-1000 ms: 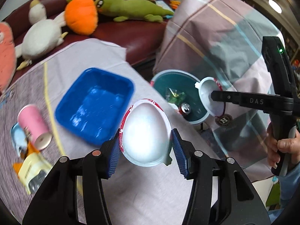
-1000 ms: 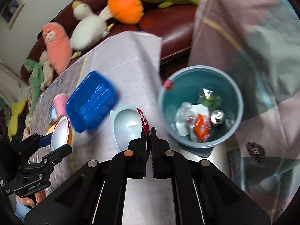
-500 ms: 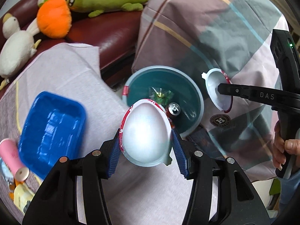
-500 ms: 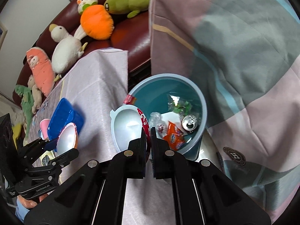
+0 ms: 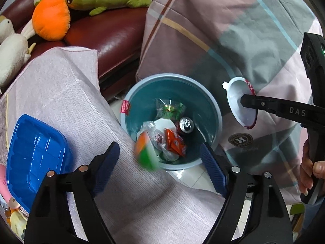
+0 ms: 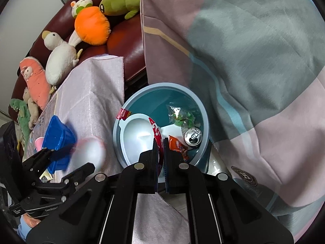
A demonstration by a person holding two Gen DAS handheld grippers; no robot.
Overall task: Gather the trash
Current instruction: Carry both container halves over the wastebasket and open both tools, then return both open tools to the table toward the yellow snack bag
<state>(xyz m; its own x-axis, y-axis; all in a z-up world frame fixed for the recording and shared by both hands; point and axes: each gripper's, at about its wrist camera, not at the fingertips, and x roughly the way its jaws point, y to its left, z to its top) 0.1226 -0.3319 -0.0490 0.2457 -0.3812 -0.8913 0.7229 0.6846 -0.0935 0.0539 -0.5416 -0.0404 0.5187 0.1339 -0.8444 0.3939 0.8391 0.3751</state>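
— What have your claws got right now?

— My left claw [image 5: 159, 162] has just been opening and its blue pads stand wide apart with nothing pressed between them. The egg-shaped cup [image 5: 146, 151] shows as an orange, green and white blur in the gap, free of both pads, over the near rim of the bin [image 5: 211, 109]. In the right wrist view the same cup is a pale smear beside the left claw's fingers.

— And the right one?

— My right claw [image 6: 160, 148] is clamped tight on the red-printed edge of a white plastic lid [image 6: 138, 140]. From the right wrist view the lid sits over the near left part of the bin's mouth; from the left wrist view it hangs at the bin's right side, against the checked blanket [image 5: 233, 36].

— What is in the bin?

— A drinks can [image 5: 185, 124] top up, an orange wrapper [image 5: 174, 141], a green wrapper [image 5: 169, 108] and some clear plastic, all on the bottom.

— Anything left on the bench?

— The bench [image 5: 67, 93] carries a blue tray [image 5: 34, 152] at its left, with a pink cup [image 5: 6, 185] just beyond that at the picture's edge. Plush toys lie on the red sofa [image 5: 113, 32] behind.
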